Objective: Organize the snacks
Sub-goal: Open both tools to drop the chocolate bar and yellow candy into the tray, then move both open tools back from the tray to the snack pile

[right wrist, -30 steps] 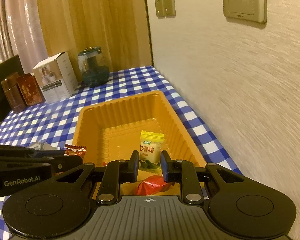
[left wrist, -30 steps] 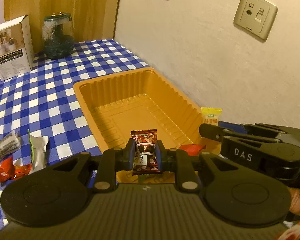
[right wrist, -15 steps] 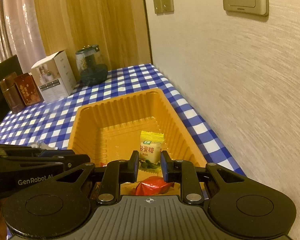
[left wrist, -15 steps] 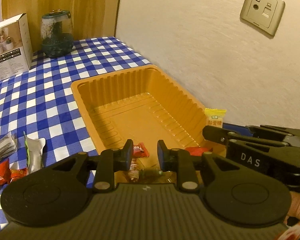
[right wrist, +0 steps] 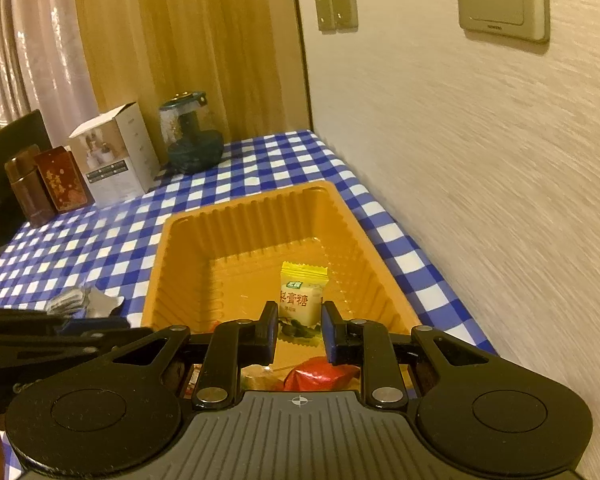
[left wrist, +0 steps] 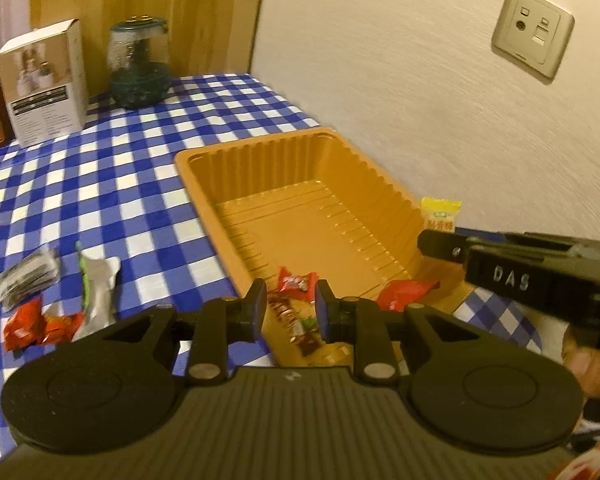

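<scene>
Left wrist view: my left gripper (left wrist: pixel 290 306) has just let go and its jaws stand apart, empty, with the brown candy (left wrist: pixel 296 320) now lying in the orange tray (left wrist: pixel 204 192), while my right gripper (right wrist: pixel 299 330) stays clamped on the yellow candy (right wrist: pixel 302 300) above it, next to drop.

Orange tray (left wrist: pixel 204 184) on checked cloth (left wrist: pixel 100 184): brown candy (left wrist: pixel 296 316), red candies inside. Left gripper (left wrist: pixel 290 304) empty above; loose wrappers (left wrist: pixel 44 292) left.
</scene>
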### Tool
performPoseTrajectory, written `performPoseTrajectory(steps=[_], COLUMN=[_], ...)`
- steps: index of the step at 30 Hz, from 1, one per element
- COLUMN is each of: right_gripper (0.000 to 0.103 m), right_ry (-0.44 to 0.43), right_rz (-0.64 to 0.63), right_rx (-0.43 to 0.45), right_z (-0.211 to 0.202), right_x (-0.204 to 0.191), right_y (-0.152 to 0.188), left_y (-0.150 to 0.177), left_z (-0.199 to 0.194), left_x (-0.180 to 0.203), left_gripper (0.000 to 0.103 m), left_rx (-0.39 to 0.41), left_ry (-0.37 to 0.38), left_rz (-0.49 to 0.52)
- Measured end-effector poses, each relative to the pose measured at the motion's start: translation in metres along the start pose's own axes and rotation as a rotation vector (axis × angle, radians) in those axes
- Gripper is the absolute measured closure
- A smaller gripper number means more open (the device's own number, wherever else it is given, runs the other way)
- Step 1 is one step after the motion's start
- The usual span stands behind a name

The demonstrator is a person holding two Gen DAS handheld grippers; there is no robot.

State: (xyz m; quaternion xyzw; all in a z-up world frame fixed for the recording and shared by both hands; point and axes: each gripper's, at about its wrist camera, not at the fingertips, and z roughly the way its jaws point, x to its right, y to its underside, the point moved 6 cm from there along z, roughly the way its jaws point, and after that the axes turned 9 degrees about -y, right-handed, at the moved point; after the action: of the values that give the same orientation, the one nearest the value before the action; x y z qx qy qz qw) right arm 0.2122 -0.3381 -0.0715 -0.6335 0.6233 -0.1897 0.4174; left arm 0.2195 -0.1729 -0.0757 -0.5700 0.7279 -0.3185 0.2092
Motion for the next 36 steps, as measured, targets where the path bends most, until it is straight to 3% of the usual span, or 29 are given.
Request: performPoseTrajectory(steps=[9, 10, 11, 12, 23, 36], right_gripper=[0.078, 0.073, 0.048, 0.030, 0.029, 0.029], right_ry=[-0.059, -0.065, -0.063, -0.061, -0.050, -0.121], right_rz=[0.008, 0.009, 0.008, 0.012, 0.031, 0.001], right_rx=[0.018, 0.025, 0.032, 0.042, 0.056, 0.081], right_z=[0.006, 0.007, 0.006, 0.005, -0.012, -0.040], right_x=[-0.007, -0.007, -0.007, -0.007, -0.020, -0.084], right_y=[-0.005, -0.005, -0.005, -0.006, 0.002, 0.016], left_y=[0.009, 0.009, 0.010, 0.012, 0.045, 0.073], left_z=[-0.011, -0.012, -0.013, -0.015, -0.035, -0.075], left_x=[-0.020, -0.022, -0.023, -0.025, -0.065, -0.131], left_gripper=[0.080, 0.080, 0.080, 0.079, 0.076, 0.074], left_rx=[0.005, 0.006, 0.007, 0.009, -0.013, -0.009], left_ry=[-0.022, -0.024, -0.025, -0.027, -0.082, -0.189], left_rz=[-0.048, -0.051, -0.054, -0.054, -0.090, -0.131])
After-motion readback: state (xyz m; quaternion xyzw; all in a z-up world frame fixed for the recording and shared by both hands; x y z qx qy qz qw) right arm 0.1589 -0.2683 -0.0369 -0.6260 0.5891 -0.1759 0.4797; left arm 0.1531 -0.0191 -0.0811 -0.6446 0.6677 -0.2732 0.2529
